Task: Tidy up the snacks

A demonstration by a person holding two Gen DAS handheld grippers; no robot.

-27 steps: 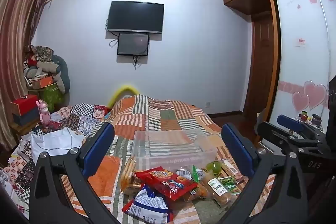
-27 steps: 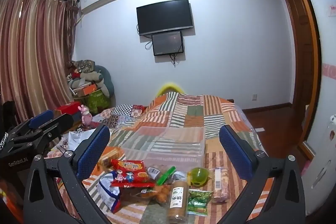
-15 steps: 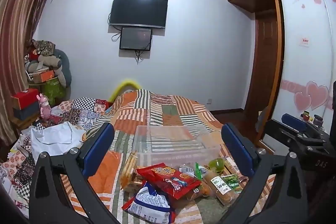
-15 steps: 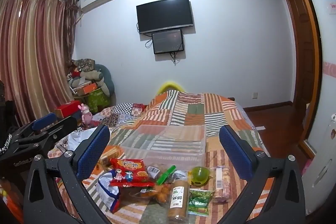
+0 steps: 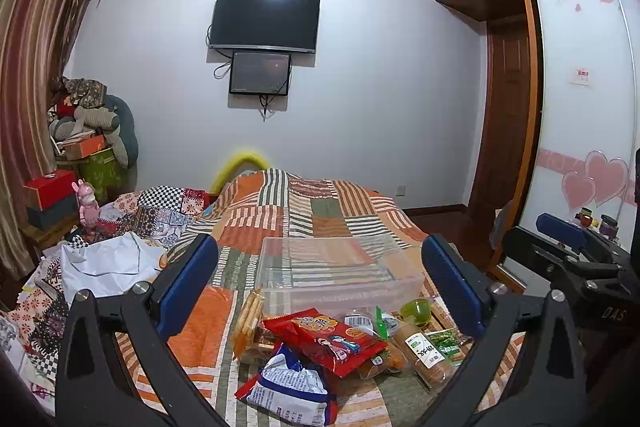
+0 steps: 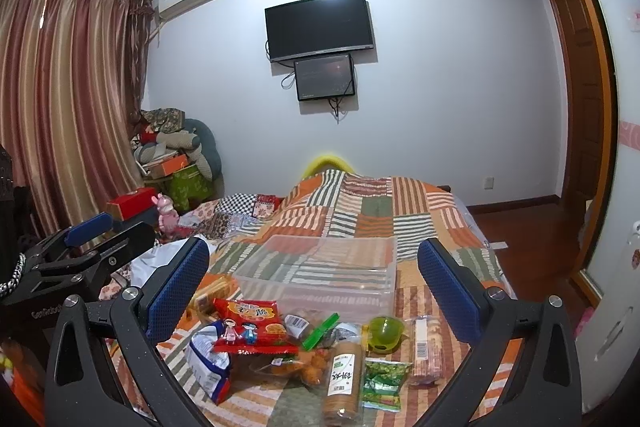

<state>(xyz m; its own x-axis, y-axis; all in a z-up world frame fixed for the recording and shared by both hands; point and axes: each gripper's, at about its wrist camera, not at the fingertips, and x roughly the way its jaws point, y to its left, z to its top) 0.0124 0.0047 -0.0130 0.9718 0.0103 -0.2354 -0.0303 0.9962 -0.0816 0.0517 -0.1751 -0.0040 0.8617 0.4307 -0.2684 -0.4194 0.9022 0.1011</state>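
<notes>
Left wrist view: left hand-held gripper (image 5: 320,283) spread wide, empty, above the bed (image 5: 320,211); clear bin (image 5: 340,277) behind the snack pile, red bag (image 5: 324,341) on top.
Right wrist view: right hand-held gripper (image 6: 314,285) wide apart, nothing held; snacks lie just before the bin (image 6: 320,275), green cup (image 6: 386,331) near it.

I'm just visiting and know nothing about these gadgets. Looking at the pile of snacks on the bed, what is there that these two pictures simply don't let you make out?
- Print on the red snack bag: too small to read, both views.
- Blue-and-white bag: cut by the bottom edge, left view; partly behind the gripper finger, right view.
- Snacks under the red bag: covered.
- Clear bin interior: looks empty, but the see-through walls make this uncertain.
- Hands holding the left gripper and right gripper: out of frame.
</notes>
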